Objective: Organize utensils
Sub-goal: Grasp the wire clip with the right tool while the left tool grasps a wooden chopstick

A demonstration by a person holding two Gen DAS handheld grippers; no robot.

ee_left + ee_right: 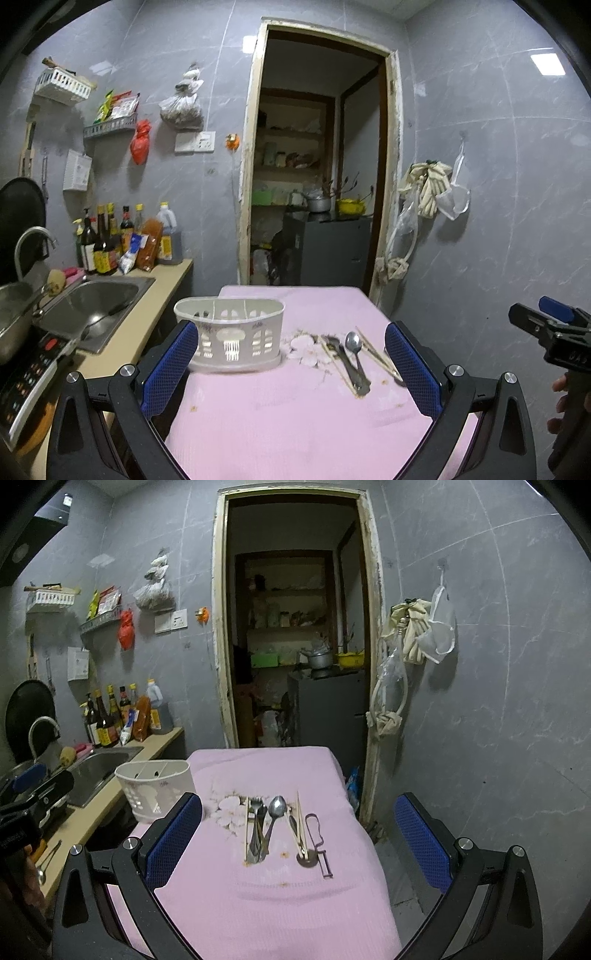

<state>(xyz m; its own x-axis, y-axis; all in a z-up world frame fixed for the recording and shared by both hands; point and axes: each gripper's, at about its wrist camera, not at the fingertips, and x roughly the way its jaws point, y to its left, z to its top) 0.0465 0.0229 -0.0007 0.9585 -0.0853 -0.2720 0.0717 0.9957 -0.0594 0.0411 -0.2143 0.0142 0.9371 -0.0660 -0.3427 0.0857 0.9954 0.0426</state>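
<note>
Left wrist view: left gripper jaws spread wide, nothing between pads, held above pink table cloth. White utensil caddy stands on cloth's left side, just past left finger. Fork, spoon and chopsticks lie flat to caddy's right, near it, not touching. Right gripper visible at frame's right edge; jaw state cannot be told here. Sink w/ counter at left.

Right wrist view: right gripper jaws wide apart, empty, above cloth. Fork, spoon, chopsticks, peeler lie side by side, centre of cloth. Caddy at cloth's left edge, upright.
</note>
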